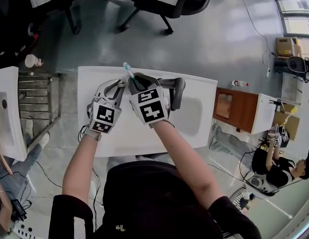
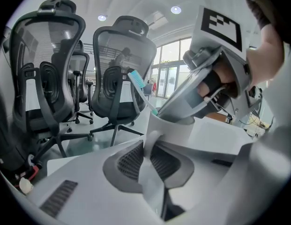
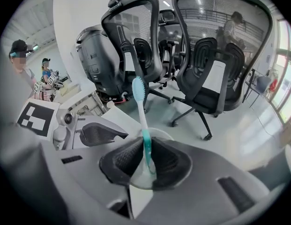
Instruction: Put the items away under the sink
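Two tools share one load. The left tool (image 2: pixel 151 142) is clamped narrowly on the handle of the white cup (image 2: pixel 178 130), keeping it upright. The right tool (image 3: pixel 146 146) is closed on the teal toothbrush (image 3: pixel 138 97) standing inside, probably to steady it. The cup sits at the far edge of the white bench (image 1: pixel 129 141), left of the basin (image 1: pixel 194 116).

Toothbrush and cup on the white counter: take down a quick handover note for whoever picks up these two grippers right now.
Left gripper: shut on the handle of the cup.
Right gripper: shut on the toothbrush, which stands in that cup.
Where: both at the far edge of the white counter.
Done: both items gripped.
Left: nothing is stowed yet; carry them down under the sink. That space is not in view.
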Demonstrator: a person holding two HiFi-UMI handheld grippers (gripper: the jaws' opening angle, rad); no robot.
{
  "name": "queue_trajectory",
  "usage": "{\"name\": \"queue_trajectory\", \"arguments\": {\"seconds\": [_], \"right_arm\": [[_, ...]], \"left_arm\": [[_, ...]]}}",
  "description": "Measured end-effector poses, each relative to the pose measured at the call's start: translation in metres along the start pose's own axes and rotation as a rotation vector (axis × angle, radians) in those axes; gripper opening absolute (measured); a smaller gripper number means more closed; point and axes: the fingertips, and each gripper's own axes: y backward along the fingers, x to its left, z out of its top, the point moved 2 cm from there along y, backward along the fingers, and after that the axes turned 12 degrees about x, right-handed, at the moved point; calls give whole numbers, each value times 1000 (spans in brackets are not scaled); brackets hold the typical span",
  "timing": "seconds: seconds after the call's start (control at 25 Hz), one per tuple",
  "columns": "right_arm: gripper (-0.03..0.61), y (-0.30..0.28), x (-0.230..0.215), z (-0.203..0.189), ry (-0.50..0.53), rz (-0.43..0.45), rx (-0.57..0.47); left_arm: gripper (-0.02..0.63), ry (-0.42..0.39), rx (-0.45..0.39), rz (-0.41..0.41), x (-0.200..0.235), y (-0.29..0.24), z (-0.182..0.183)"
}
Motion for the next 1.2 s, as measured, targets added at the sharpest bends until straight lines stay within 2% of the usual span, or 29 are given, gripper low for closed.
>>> {"name": "queue_trajectory", "arguments": {"seconds": [0.28,0.56,0.72,1.0,1.2], "right_arm": [[58,4,0,-3,-21,17,-32],[58,27,4,0,-54,14,-141],[58,47,11,3,-60,45,-189],[57,95,28,4,-89,96,-321],[57,137,28,-6,-155,132,-420]], "left_arm": [[55,58,-18,20,4,4,2],[44,126,-34,39,11,15,1],[41,152,-52,34,12,25,1],[41,160,-65,51,3,45,1],[41,140,-60,49,-13,58,-5]]}}
